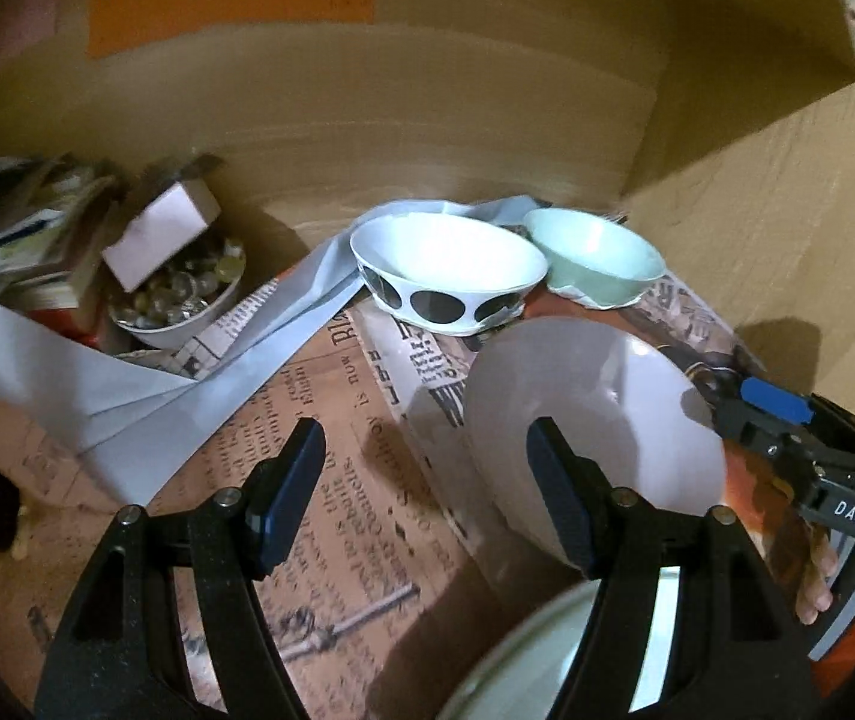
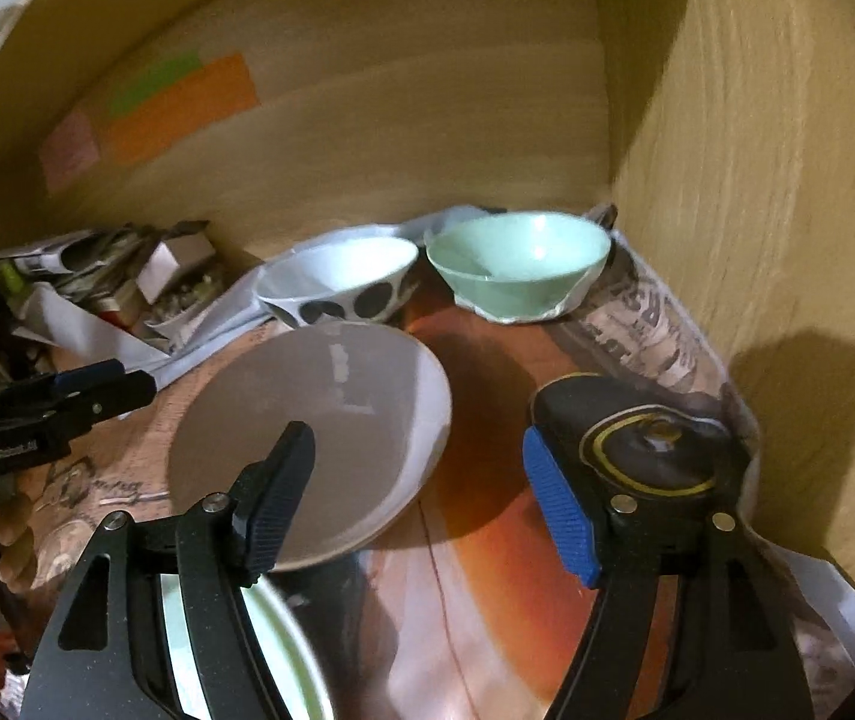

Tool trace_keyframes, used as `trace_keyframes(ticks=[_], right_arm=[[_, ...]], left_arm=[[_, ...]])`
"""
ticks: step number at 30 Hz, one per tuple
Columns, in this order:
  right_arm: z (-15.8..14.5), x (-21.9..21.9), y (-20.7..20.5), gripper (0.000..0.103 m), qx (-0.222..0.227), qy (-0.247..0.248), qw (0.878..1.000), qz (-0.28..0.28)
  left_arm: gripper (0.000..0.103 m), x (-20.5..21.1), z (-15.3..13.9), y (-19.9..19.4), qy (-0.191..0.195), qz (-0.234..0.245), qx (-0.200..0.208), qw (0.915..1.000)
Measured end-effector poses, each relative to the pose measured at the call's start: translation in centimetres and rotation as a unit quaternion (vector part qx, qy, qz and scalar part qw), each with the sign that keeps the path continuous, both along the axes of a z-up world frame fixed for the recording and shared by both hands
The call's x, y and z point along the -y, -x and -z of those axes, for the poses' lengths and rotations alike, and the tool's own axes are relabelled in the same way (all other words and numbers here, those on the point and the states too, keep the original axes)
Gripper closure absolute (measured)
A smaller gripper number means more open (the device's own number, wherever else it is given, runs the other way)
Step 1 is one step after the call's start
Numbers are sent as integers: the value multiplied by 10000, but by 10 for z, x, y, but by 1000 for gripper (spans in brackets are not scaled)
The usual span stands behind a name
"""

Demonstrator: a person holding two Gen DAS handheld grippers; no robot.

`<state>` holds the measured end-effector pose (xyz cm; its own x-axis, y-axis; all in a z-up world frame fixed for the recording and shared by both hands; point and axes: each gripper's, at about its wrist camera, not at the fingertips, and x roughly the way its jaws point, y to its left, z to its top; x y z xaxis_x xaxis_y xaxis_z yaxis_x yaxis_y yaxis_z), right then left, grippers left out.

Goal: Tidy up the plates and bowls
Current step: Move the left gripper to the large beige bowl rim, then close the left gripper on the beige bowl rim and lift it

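Note:
A white plate (image 1: 601, 420) (image 2: 319, 432) lies on the newspaper-lined shelf, resting tilted over a pale green plate (image 1: 517, 666) (image 2: 283, 648) at the near edge. Behind it stand a white bowl with black ovals (image 1: 451, 276) (image 2: 337, 282) and a mint green bowl (image 1: 595, 258) (image 2: 517, 270), side by side. My left gripper (image 1: 427, 492) is open and empty, its right finger over the white plate's near left edge. My right gripper (image 2: 421, 492) is open and empty, its left finger over the white plate's near rim. The right gripper also shows in the left wrist view (image 1: 787, 420).
The shelf's wooden back wall (image 2: 397, 138) and right side wall (image 2: 757, 210) close in the space. At the left stand a bowl of small shiny pieces (image 1: 181, 300), a small box and stacked papers (image 1: 19, 228). White paper strips (image 1: 127, 396) lie across the newspaper.

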<state>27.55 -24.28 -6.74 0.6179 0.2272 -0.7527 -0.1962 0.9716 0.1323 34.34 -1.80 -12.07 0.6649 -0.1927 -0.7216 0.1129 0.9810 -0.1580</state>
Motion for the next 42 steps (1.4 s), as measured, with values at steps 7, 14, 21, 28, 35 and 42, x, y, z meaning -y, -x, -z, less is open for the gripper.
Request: trace_keyframes(ticks=[7,14,21,28,35,42], right_arm=[[23,7,-18,34,-438,-282,9986,-37],[38,3,-26,54,-704,-323,9968,-193],[41,-5,-27,76,-820,-391,9950,-403],[37,-12,-24,78,-747,-200,9964,-360],[25,-9,-20,77,-640,-378,9969,-272],[3,-10,-7,77,-341,-480,9977,-336]], left_arm=[[40,5,20,-23,-6,61,-251,9997],[67,7,29,-33,227,315,-557,9977],[89,22,29,-33,108,722,-595,9956],[90,25,29,-32,74,662,-597,9960],[90,28,13,-17,-19,575,-273,9980],[90,23,-6,7,58,458,23,9989]])
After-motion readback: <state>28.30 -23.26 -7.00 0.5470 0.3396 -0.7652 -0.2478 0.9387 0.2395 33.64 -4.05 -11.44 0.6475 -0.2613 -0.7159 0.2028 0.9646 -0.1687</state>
